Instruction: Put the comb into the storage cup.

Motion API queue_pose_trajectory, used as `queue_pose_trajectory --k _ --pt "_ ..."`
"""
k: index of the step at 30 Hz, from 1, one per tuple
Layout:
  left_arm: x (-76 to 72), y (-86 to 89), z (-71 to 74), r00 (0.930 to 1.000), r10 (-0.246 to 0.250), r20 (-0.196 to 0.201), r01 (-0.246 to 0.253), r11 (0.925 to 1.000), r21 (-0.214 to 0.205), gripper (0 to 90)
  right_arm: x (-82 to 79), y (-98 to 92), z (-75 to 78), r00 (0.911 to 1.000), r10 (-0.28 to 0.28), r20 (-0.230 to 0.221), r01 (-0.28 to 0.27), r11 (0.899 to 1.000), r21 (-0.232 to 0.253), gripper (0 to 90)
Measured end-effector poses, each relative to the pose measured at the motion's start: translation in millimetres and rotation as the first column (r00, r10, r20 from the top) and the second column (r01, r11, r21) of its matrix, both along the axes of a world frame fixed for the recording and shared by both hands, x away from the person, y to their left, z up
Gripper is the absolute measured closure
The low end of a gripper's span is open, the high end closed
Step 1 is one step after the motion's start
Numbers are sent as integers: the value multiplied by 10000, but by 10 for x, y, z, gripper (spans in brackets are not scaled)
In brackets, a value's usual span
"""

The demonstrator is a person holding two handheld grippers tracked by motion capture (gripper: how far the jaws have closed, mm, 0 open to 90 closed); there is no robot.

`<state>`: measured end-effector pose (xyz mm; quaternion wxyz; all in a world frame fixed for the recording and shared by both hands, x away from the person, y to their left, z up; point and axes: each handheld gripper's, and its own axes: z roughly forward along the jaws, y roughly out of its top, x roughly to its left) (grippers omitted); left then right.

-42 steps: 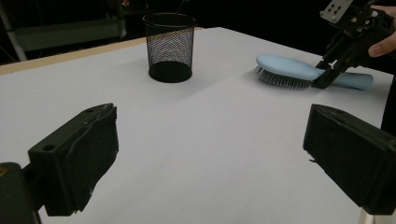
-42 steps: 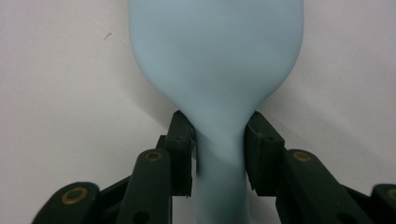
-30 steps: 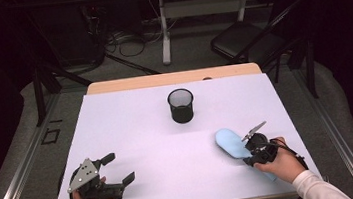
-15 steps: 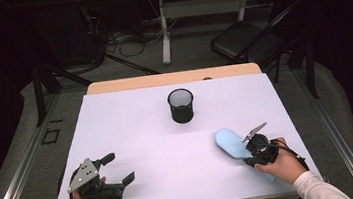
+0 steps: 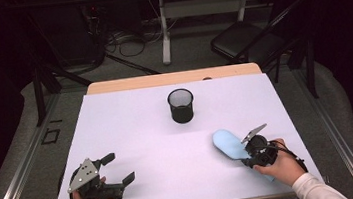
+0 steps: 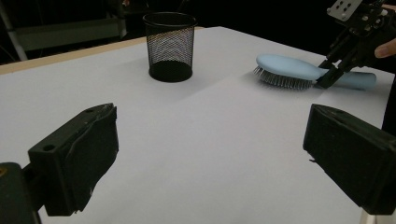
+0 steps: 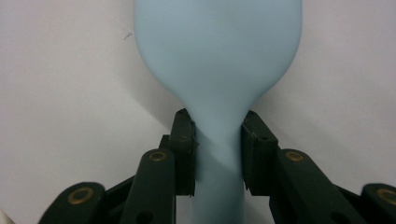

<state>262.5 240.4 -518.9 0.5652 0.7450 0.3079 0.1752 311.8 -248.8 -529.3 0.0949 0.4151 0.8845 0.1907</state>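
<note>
A light blue hairbrush [image 5: 227,143] lies bristles-down on the white table at the front right; its bristles show in the left gripper view [image 6: 289,70]. My right gripper [image 5: 249,152] is shut on the hairbrush's neck, where the handle meets the head [image 7: 218,140], both jaws pressed against its sides. My left gripper [image 5: 122,168] rests at the table's front left, open and holding nothing; its two jaws stand wide apart [image 6: 210,158] over bare tabletop. A black mesh cup [image 5: 181,105] stands upright at the middle back of the table, seen also in the left gripper view [image 6: 169,45].
The white table surface [image 5: 143,133] has a wooden strip along its far edge [image 5: 172,78]. Beyond it on the floor are cables, a desk leg [image 5: 163,30] and a dark folding chair [image 5: 243,41]. A metal rail [image 5: 17,173] runs along the table's left side.
</note>
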Motion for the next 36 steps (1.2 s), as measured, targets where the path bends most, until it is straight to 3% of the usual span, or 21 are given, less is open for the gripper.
queue_pose_trajectory --k 1,7,8,10,36 --pt "0 0 0 10000 0 1 0 10000 5 34 -3 9 -4 9999 -46 132 43 9998 185 696" --pt "0 1 -1 10000 -27 1 27 10000 -7 34 2 37 49 9997 47 253 -51 9999 154 696" --pt "1 1 -1 10000 -33 -3 33 10000 -6 34 1 46 36 9990 -15 454 -3 9992 402 696" --pt "0 -2 -2 10000 -27 5 27 10000 -12 34 4 49 72 9996 63 284 -68 9998 176 696" --pt "-2 -1 -2 10000 5 -26 -5 10000 -28 34 88 233 373 9890 387 1429 -507 9954 813 696"
